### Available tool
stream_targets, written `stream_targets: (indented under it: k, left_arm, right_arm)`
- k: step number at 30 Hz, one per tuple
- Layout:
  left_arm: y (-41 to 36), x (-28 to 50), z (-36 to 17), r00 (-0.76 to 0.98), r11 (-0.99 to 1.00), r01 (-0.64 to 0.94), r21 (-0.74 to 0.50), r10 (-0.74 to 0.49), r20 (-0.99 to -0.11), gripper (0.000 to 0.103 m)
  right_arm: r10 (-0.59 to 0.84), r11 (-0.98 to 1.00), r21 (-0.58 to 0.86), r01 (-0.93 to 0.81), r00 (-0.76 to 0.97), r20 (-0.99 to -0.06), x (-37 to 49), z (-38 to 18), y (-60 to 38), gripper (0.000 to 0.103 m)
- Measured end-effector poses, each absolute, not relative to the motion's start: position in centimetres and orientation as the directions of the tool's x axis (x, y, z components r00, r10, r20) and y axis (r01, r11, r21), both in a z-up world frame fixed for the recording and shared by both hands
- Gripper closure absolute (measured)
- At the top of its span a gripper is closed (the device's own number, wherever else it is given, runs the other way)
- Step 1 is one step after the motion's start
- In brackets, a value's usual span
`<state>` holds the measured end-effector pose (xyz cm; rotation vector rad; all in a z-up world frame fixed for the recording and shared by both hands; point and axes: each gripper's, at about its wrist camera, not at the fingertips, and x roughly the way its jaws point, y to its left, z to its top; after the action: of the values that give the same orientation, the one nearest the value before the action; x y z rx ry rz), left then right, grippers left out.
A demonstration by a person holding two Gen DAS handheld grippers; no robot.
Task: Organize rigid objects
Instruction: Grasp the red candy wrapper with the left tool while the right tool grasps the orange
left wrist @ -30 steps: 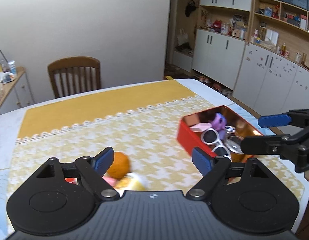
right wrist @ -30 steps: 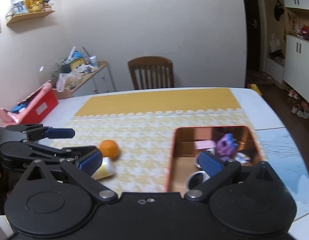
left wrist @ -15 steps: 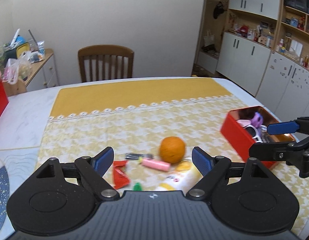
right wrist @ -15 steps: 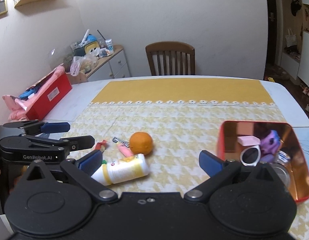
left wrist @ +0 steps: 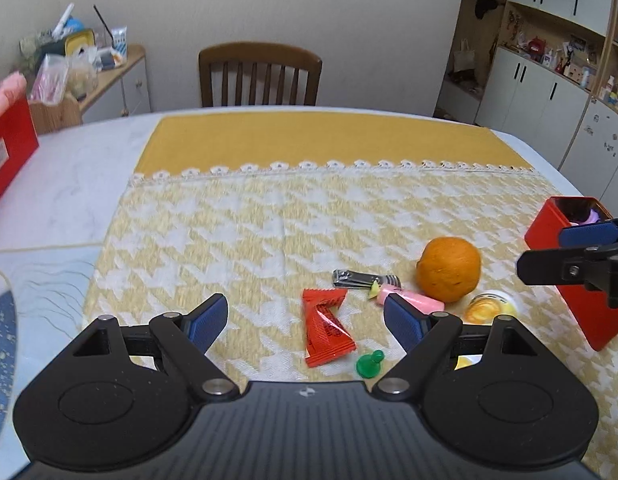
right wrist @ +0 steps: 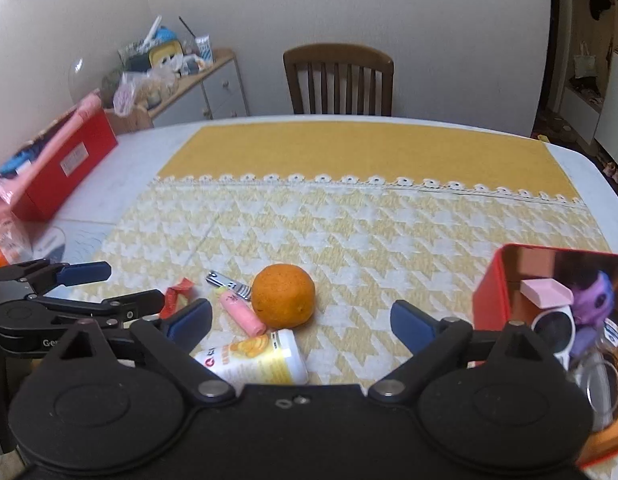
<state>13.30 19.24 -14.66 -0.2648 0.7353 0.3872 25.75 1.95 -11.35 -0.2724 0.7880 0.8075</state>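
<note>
Orange touches pink tube and bottle; both grippers gape empty, right one just narrowing.

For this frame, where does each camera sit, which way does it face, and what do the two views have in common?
Left wrist: rides on the left gripper, looks forward and down along its open fingers at the red wrapper and green pawn; the right gripper pokes in from the right.
Right wrist: rides on the right gripper, faces the orange and white bottle, with the red tin to the right; the left gripper shows at left. Its jaws have just been closing slightly, nothing between them.
Shared: orange, pink tube, nail clipper, tin, chair.
</note>
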Motion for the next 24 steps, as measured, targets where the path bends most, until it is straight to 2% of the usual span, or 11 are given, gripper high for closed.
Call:
stream_targets:
  k: [3, 7, 14, 18, 21, 24]
  left_arm:
    - [19.6, 13.8, -15.4, 0.669, 0.897, -0.428, -0.109, 0.233, -0.705, 0.018]
    - [19.5, 14.5, -16.3, 0.659, 0.901, -0.423, -0.094, 0.235, -0.714, 0.018]
    - [19.8, 15.6, -17.3, 0.639, 0.901, -0.428, -0.066, 0.250, -0.728, 0.018]
    - [20.0, 16.0, -17.8, 0.632, 0.903, -0.424, -0.071, 0.239, -0.738, 0.032]
    - [19.9, 16.0, -17.9, 0.635, 0.908, -0.414, -0.064, 0.238, -0.735, 0.035]
    - [19.5, 16.0, -17.8, 0.639, 0.916, -0.398, -0.051, 0.237, -0.732, 0.047]
  right_arm:
    - [0.530, 0.675, 0.065, -0.735, 0.422, -0.735, 26.4, -12.0, 3.1, 0.015]
    - [0.513, 0.673, 0.062, -0.737, 0.405, -0.757, 27.5, -13.1, 4.6, 0.017]
    - [0.487, 0.678, 0.063, -0.732, 0.383, -0.785, 29.0, -15.0, 6.2, 0.027]
    - [0.487, 0.673, 0.073, -0.736, 0.367, -0.793, 29.7, -15.4, 6.8, 0.030]
    - [0.494, 0.674, 0.098, -0.732, 0.348, -0.796, 30.0, -15.8, 7.1, 0.032]
    - [0.498, 0.672, 0.112, -0.732, 0.335, -0.800, 30.1, -16.3, 7.3, 0.038]
